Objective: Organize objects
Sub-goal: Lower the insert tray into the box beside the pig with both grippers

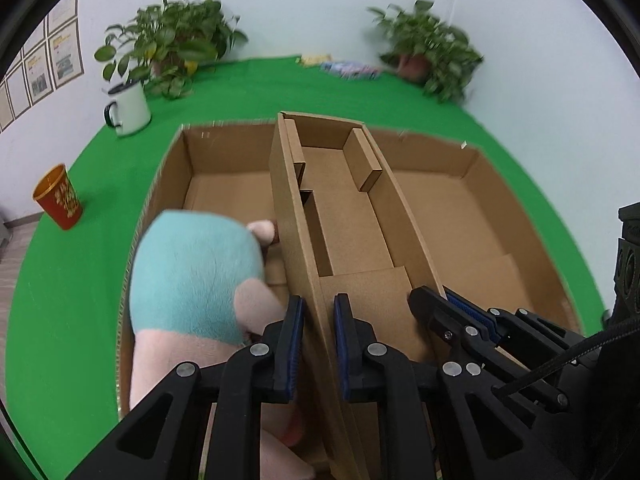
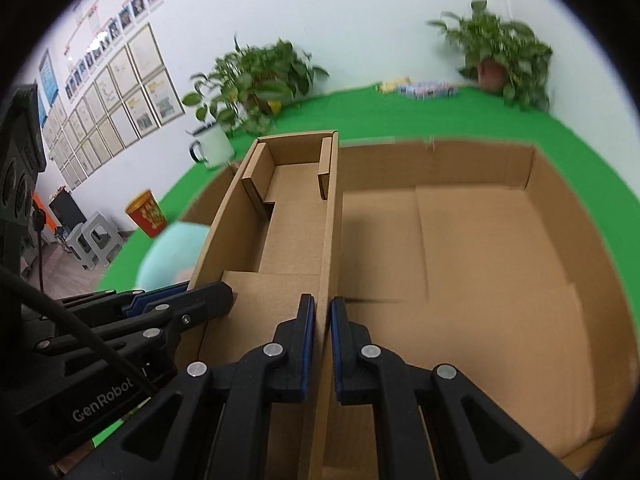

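A narrow cardboard insert box (image 1: 344,216) stands inside a large open cardboard box (image 1: 460,208), splitting it in two. My left gripper (image 1: 318,308) is shut on the insert's left wall. My right gripper (image 2: 322,308) is shut on the insert's right wall (image 2: 330,240); it also shows in the left wrist view (image 1: 436,300). A teal and pink plush toy (image 1: 192,276) lies in the big box's left compartment, partly seen in the right wrist view (image 2: 172,256). The right compartment (image 2: 480,248) holds nothing visible.
The box sits on a green cloth (image 1: 72,280). A white mug (image 1: 130,108), a red cup (image 1: 58,196), two potted plants (image 1: 176,44) (image 1: 428,48) and some flat packets (image 1: 348,68) stand behind and to the left.
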Demonstrator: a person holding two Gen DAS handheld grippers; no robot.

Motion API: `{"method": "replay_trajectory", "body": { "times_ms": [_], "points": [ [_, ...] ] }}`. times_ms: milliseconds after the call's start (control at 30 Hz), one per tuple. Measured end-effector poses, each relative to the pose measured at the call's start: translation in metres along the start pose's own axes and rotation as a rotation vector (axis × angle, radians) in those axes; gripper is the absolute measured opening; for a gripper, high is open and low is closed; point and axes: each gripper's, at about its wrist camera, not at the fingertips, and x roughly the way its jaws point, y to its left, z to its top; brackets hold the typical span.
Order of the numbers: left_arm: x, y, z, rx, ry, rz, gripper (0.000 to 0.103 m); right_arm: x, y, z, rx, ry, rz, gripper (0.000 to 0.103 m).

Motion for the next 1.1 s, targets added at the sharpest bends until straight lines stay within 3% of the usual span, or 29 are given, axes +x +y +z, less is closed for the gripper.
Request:
{"method": "replay_trajectory", "body": {
  "times_ms": [267,400,567,833,933,1000,1067,1100],
  "points": [
    [0.019,0.007,-0.015,0.01,0.016,0.018,0.014,0.012,-0.004,-0.007,0.015,0.04,-0.011,0.006],
    [-0.005,0.012,-0.021,0.006,-0.025,0.016,0.014,0.018,-0.004,-0.006,0.01,0.069,-0.058,0.006],
    [-0.038,0.016,-0.035,0.016,-0.067,0.036,0.015,0.022,0.006,-0.005,-0.023,0.086,-0.042,0.008],
    [-0.052,0.02,-0.053,-0.001,-0.073,0.027,0.017,0.024,0.01,-0.004,-0.047,0.1,-0.024,0.01],
    [-0.057,0.016,-0.06,-0.009,-0.1,0.011,0.038,0.016,0.006,-0.005,-0.045,0.086,-0.007,0.012],
    [-0.066,0.012,-0.064,-0.007,-0.147,0.027,0.064,-0.002,0.003,-0.004,-0.042,0.034,0.004,0.023],
    [-0.078,0.008,-0.07,-0.006,-0.208,0.048,0.076,-0.029,0.0,-0.011,-0.063,-0.047,-0.01,0.053],
    [-0.084,0.006,-0.074,-0.002,-0.242,0.045,0.082,-0.045,-0.001,-0.017,-0.084,-0.097,-0.021,0.062]
  ]
}}
